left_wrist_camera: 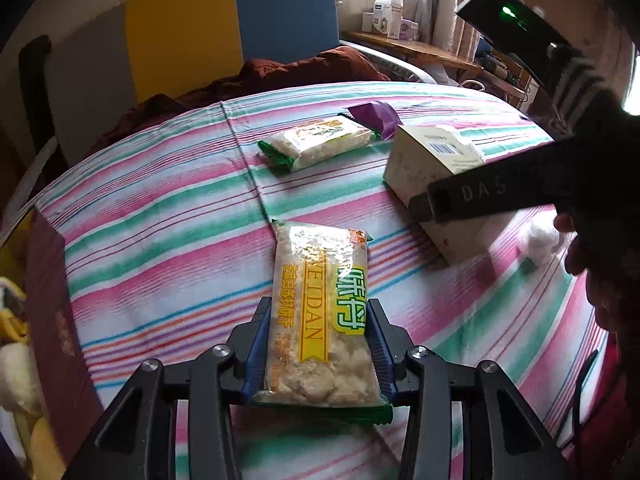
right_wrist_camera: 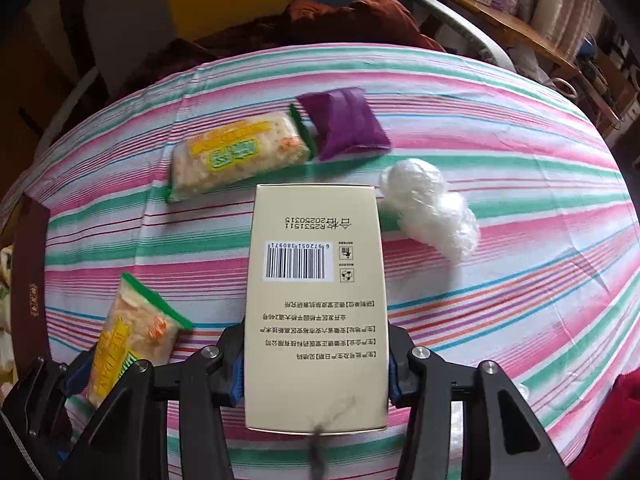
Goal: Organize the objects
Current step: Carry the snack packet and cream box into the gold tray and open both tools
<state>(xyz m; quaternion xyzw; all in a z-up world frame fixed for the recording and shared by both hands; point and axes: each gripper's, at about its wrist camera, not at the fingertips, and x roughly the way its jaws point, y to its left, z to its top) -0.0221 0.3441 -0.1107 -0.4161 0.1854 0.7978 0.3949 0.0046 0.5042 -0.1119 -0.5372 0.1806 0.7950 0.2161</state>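
Observation:
My left gripper (left_wrist_camera: pixel 320 336) is shut on a clear snack packet (left_wrist_camera: pixel 320 312) with a yellow band, held over the striped cloth (left_wrist_camera: pixel 160 208); the packet also shows in the right wrist view (right_wrist_camera: pixel 132 340). My right gripper (right_wrist_camera: pixel 316 364) is shut on a cream box (right_wrist_camera: pixel 316 288) with a barcode, also seen in the left wrist view (left_wrist_camera: pixel 436 168). A second snack packet (left_wrist_camera: pixel 320 142) (right_wrist_camera: pixel 240 156) lies farther back beside a purple pouch (left_wrist_camera: pixel 376 114) (right_wrist_camera: pixel 344 122). A crumpled white plastic wad (right_wrist_camera: pixel 432 208) (left_wrist_camera: pixel 538 240) lies right of the box.
A dark red booklet (left_wrist_camera: pixel 56 308) lies at the cloth's left edge. Brown bedding (left_wrist_camera: pixel 280 74) and a coloured headboard (left_wrist_camera: pixel 180 28) stand behind. A wooden shelf with boxes (left_wrist_camera: pixel 392 16) is at the back right. Red fabric (right_wrist_camera: pixel 616 420) is at the lower right.

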